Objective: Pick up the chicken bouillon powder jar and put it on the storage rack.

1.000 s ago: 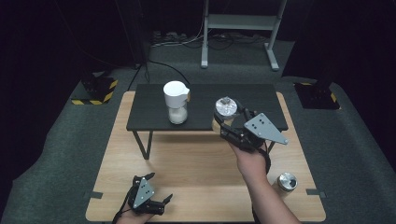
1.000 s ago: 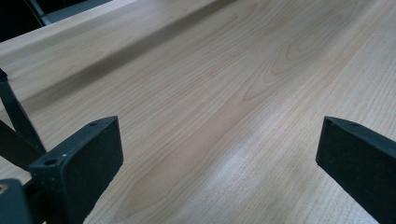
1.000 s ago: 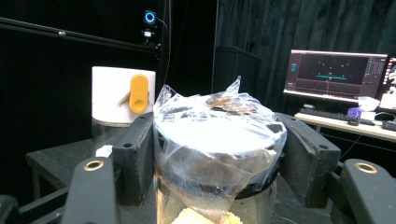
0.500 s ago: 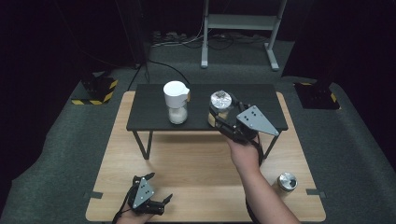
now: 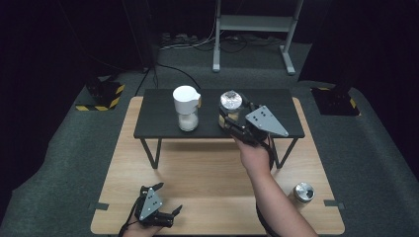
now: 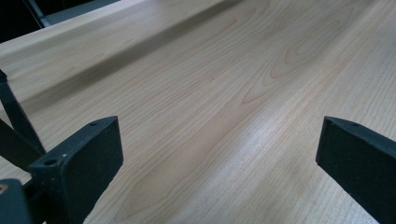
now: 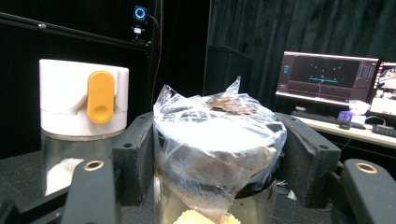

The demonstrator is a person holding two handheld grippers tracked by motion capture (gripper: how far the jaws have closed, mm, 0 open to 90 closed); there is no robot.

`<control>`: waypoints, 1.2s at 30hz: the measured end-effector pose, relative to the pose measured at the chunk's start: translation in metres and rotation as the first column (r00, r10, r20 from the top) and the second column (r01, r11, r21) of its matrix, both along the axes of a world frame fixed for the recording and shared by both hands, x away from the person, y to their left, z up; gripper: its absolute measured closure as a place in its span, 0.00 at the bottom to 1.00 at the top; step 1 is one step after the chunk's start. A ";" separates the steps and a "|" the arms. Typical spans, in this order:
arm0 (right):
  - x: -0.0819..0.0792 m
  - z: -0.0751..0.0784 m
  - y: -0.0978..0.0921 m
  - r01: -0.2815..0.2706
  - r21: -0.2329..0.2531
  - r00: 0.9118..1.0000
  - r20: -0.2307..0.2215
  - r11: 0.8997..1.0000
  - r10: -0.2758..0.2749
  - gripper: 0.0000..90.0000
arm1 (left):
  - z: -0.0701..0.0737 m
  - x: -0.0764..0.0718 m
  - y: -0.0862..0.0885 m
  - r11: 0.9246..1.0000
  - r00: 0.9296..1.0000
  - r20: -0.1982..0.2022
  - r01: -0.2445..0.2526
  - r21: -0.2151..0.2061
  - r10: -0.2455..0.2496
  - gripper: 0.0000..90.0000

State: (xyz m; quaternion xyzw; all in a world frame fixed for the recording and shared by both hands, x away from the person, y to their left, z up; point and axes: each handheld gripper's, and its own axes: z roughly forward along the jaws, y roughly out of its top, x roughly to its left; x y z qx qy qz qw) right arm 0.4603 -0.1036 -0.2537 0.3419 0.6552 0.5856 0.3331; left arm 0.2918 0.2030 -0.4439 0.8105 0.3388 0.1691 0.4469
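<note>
A glass jar [image 5: 231, 101] with crumpled plastic wrap over its mouth is at the middle of the black raised shelf [image 5: 158, 123]. My right gripper [image 5: 228, 116] is shut on this jar [image 7: 217, 149], one jaw pressed on each side just under the wrap. Pale yellow contents show at the bottom of the glass. Just left of it stands a second jar [image 5: 186, 108] with a white lid and white powder inside; its orange tab [image 7: 100, 97] faces the right gripper view. My left gripper [image 5: 168, 197] rests open on the wooden table [image 6: 210, 70] near the front left, nothing between its jaws [image 6: 219, 154].
A silver lid [image 5: 303, 191] lies on the wooden table at the front right. The shelf stands on thin black legs [image 5: 150, 153]. A lit monitor [image 7: 327, 77] sits far behind the shelf. Grey carpet [image 5: 64, 163] surrounds the table.
My right gripper has carried the wrapped jar leftward and a little farther back, closer to the white-lidded jar. The left gripper has stayed put.
</note>
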 end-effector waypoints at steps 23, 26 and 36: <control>0.014 -0.009 0.007 0.008 0.020 0.999 -0.039 1.000 -0.007 0.39 | 0.000 0.000 0.001 1.000 1.000 -0.001 -0.002 -0.015 0.002 0.01; 0.015 -0.010 0.007 0.009 0.021 0.999 -0.040 1.000 -0.008 0.39 | 0.000 0.000 0.002 1.000 1.000 -0.001 -0.002 -0.018 0.002 0.01; 0.018 -0.009 0.006 0.011 0.026 0.998 -0.060 1.000 -0.010 0.38 | 0.000 0.000 0.002 1.000 1.000 -0.001 -0.002 -0.020 0.002 0.01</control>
